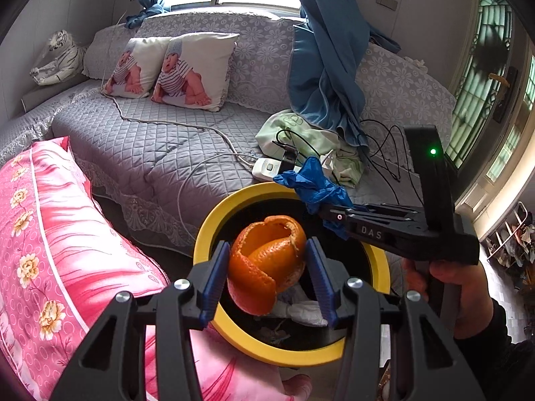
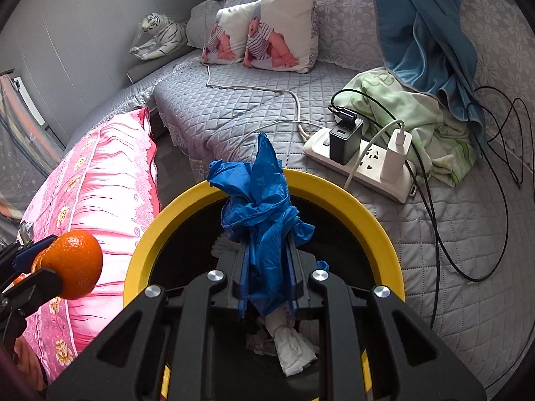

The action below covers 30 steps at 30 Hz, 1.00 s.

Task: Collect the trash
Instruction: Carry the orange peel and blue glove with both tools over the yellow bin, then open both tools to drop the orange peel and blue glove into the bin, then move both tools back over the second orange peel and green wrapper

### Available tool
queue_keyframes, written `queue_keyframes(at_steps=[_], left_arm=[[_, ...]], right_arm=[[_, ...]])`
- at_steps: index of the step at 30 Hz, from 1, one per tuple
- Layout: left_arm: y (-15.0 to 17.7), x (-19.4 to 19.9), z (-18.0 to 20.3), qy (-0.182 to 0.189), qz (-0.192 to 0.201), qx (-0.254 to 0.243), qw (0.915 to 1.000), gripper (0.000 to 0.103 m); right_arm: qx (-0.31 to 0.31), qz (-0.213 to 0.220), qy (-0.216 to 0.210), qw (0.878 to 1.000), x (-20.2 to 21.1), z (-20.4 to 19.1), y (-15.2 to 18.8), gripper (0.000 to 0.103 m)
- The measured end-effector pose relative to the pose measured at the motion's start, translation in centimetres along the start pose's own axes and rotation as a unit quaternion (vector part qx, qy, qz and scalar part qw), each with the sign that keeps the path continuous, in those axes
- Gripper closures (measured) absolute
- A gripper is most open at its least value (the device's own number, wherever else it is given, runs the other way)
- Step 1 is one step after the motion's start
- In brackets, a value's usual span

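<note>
A: Orange peel (image 1: pixel 267 264), clamped between the blue pads of the left gripper (image 1: pixel 267 267), hanging right above the bin (image 1: pixel 214 220) mouth, just inside its near left rim.

B: And the other one?

A: Blue plastic glove (image 2: pixel 264 224), pinched in the right gripper (image 2: pixel 267 287), jaws nearly together on the thin film. Crumpled top sticking up past the far rim, the rest dangling over the black opening.

B: Step in hand?

A: Looking like the drop itself: both pieces carried to the bin, neither let go yet. White tissue (image 2: pixel 291 347) already lying at the bottom.

B: Next move?

A: Probably just spreading both pairs of jaws. Peel sitting over the hole, so likely falling clean. Glove maybe needing a small nudge inward first, being light and clingy, apt to snag on the yellow rim or stick to a pad.

B: Anything readable?

A: "DAS" in pale letters along the side of the right gripper, seen from the left camera. Faint marks on the power strip (image 2: pixel 361 163) lying on the grey bed (image 2: pixel 234 117) beyond the far rim, too small to make out.
</note>
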<state>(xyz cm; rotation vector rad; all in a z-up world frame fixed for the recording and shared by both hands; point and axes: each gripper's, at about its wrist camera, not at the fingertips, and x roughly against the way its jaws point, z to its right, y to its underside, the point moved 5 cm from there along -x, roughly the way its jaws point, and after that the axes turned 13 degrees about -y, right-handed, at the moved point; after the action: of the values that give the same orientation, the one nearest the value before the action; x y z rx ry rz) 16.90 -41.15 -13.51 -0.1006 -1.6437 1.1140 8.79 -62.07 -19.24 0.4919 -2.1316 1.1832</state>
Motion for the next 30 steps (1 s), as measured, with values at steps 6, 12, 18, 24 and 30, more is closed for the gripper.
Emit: queue_keyframes(at_steps=[6,12,18,24,30], left_arm=[[0.3,-1.3,-0.4,0.005,-0.019,0.015,0.9997,0.056],[-0.2,-0.5,-1.7,0.004,-0.008,0.045,0.9989,0.036],[-0.6,2.1,-5.5,-0.024,0.016,0.069,0.9972,0.036],[0.5,5.8,-11.8,-0.076,0.036,0.104,0.9910,0.036],[4.1,10.7,-19.5,-0.151,0.042,0.146,0.9769,0.030]], right_arm=[[-0.012,-0.004,0.006,1.000,-0.2,1.0,0.2,0.080],[-0.030,0.016,0.014,0.999,0.9,1.8,-0.5,0.058],[-0.030,0.027,0.018,0.999,2.3,1.5,-1.0,0.058],[0.004,0.032,-0.004,0.999,2.3,-2.0,-2.5,0.058],[0.071,0.014,-0.080,0.994,-0.6,-10.6,-3.8,0.053]])
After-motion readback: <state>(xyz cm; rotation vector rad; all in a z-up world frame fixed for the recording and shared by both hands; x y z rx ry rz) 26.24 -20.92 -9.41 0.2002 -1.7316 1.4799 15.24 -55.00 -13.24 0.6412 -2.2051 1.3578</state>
